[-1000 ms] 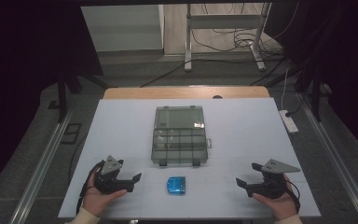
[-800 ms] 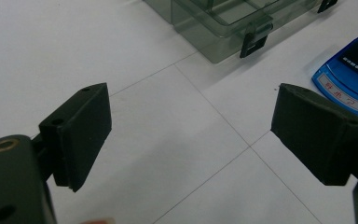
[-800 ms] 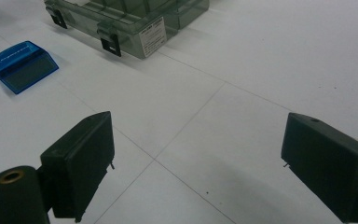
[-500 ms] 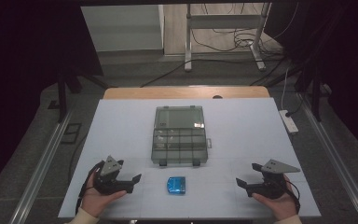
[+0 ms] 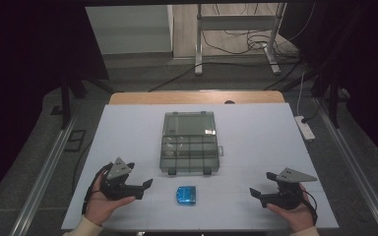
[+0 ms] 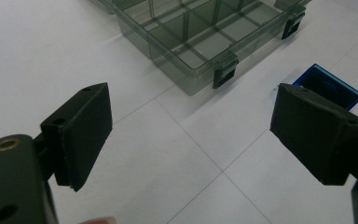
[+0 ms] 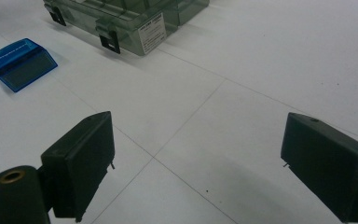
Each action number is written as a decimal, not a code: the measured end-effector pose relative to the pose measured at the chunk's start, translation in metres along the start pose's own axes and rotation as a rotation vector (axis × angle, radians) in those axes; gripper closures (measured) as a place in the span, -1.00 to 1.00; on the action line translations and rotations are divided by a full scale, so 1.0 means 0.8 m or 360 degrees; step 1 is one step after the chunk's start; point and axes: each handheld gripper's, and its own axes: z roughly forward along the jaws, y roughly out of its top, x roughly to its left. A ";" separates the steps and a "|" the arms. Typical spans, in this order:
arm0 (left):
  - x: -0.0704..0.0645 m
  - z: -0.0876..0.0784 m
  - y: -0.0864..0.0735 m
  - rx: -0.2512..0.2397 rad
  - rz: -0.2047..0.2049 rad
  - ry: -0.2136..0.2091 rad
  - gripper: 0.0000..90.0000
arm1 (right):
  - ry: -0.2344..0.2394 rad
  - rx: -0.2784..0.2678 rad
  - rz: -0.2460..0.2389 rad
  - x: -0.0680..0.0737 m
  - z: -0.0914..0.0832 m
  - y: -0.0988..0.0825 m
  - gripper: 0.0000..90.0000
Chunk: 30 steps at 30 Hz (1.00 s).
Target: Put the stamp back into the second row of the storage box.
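High view first. Left gripper (image 5: 146,185) down at 7 o'clock on the white table (image 5: 256,132), jaws spread wide, nothing between them, nothing touched. Right gripper (image 5: 256,194) at 5 o'clock, jaws likewise well apart and empty. Both pointing inward toward a small blue translucent case (image 5: 186,194) lying flat at 6 o'clock, between the two grippers and clear of each. Just past it toward 12 o'clock, a smoky clear compartment organizer box (image 5: 190,143) in the middle of the table, two black latches on its near edge, divider grid in the nearer half, one bigger section in the far half. Compartments look bare from up here, though too small to be sure.

Left gripper view next. Two black jaws wide apart over bare table, gripping nothing. Organizer box (image 6: 200,32) up at 12 o'clock, compartments visibly with nothing in them, black latches at the near wall. Blue case (image 6: 328,84) peeking out at 2 o'clock, right behind the right-hand jaw, not touching it.

Right gripper view last. Same deal, jaws far apart, only tabletop between. Blue case (image 7: 21,63) at 10 o'clock, some pale writing along its top edge, too small to read. Organizer box (image 7: 130,18) at 12 o'clock with a white printed label on its side wall, text unreadable.
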 end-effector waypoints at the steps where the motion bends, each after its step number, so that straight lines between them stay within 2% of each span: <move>1: -0.001 0.000 0.002 0.0004 0.0001 -0.0015 -0.70 | -0.0002 0.0001 0.0000 0.000 0.000 0.000 -0.78; 13: -0.011 0.006 0.021 0.0023 0.0029 -0.0113 -0.69 | -0.0004 0.0001 -0.0004 0.001 0.001 0.000 -0.78; 19: -0.020 0.014 0.032 0.0060 0.0083 -0.0166 -0.69 | -0.0008 0.0005 -0.0002 0.001 0.001 0.000 -0.78; 24: -0.025 0.018 0.036 0.0081 0.0119 -0.0183 -0.68 | -0.0003 0.0009 0.0003 0.000 0.001 0.000 -0.78; 30: -0.026 0.021 0.040 0.0082 0.0120 -0.0190 -0.68 | -0.0005 0.0033 -0.0013 0.001 0.002 0.000 -0.78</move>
